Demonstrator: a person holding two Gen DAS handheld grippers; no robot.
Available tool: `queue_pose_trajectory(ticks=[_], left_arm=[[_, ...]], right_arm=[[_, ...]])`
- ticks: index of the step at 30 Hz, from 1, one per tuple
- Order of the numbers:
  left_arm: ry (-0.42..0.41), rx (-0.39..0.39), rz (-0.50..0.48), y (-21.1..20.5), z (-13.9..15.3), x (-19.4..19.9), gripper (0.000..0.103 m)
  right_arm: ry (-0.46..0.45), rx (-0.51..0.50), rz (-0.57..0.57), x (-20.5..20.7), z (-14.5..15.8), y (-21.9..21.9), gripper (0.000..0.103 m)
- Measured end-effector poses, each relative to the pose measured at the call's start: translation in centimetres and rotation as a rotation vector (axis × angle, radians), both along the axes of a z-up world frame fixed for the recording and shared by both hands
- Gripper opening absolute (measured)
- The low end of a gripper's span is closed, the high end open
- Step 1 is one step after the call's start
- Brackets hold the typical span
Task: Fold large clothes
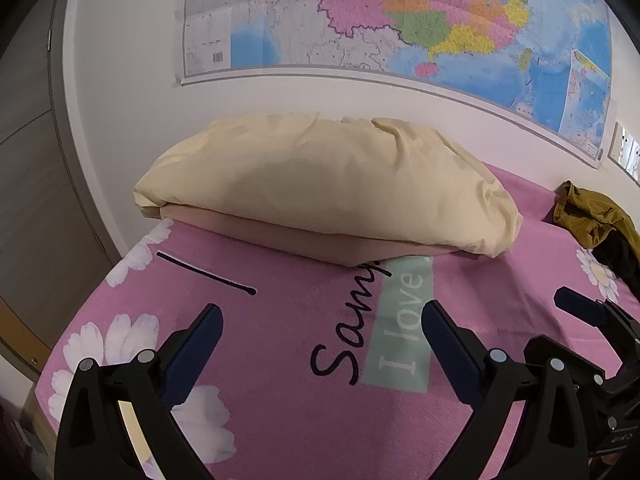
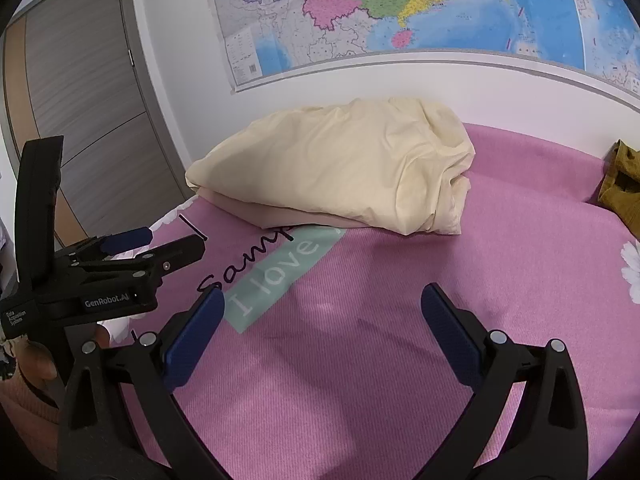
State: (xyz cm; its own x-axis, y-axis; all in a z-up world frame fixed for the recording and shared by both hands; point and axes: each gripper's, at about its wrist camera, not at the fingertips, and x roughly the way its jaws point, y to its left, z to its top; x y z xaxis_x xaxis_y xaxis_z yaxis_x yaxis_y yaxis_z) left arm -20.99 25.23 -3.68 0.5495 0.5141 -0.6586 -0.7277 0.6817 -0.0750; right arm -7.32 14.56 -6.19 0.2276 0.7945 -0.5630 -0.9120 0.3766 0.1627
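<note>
Both tools hang above a bed covered by a pink blanket (image 2: 360, 360) printed with white daisies and the words "I love". The left gripper (image 1: 322, 322) has its blue-padded fingers (image 1: 192, 356) spread wide with nothing between them; the right gripper (image 2: 322, 310) is likewise spread wide and holds nothing. In the right wrist view the left gripper appears at the left edge, just beside the right one, its body marked "GenRobot.AI", with part of a hand (image 2: 36, 364) under it. The nearest cloth is a cream-yellow bundle (image 1: 320, 184), loosely folded and puffy, lying on a flat pinkish folded layer (image 1: 280, 236) at the far side of the bed against the white wall; its near edge covers part of the printed lettering. A crumpled mustard-coloured garment (image 1: 592, 216) lies well apart at the far right of the bed, with something dark just beside it that is too cut off to identify. Between the fingers and the cream bundle there is only bare blanket. A large coloured map (image 2: 400, 8) hangs on the wall above the bed, and a grey door (image 2: 84, 112) stands to the left
</note>
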Motion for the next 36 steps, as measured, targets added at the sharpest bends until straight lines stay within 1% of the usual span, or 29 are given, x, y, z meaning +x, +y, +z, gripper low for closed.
queue_pose_trajectory(ticks=[11, 36], left_arm=[[0.012, 0.001, -0.009, -0.07, -0.32, 0.13, 0.096], [0.013, -0.007, -0.015, -0.17, -0.44, 0.16, 0.096]], right_arm=[[0.006, -0.002, 0.006, 0.05, -0.03, 0.13, 0.097], [0.012, -0.003, 0.007, -0.01, -0.42, 0.10, 0.097]])
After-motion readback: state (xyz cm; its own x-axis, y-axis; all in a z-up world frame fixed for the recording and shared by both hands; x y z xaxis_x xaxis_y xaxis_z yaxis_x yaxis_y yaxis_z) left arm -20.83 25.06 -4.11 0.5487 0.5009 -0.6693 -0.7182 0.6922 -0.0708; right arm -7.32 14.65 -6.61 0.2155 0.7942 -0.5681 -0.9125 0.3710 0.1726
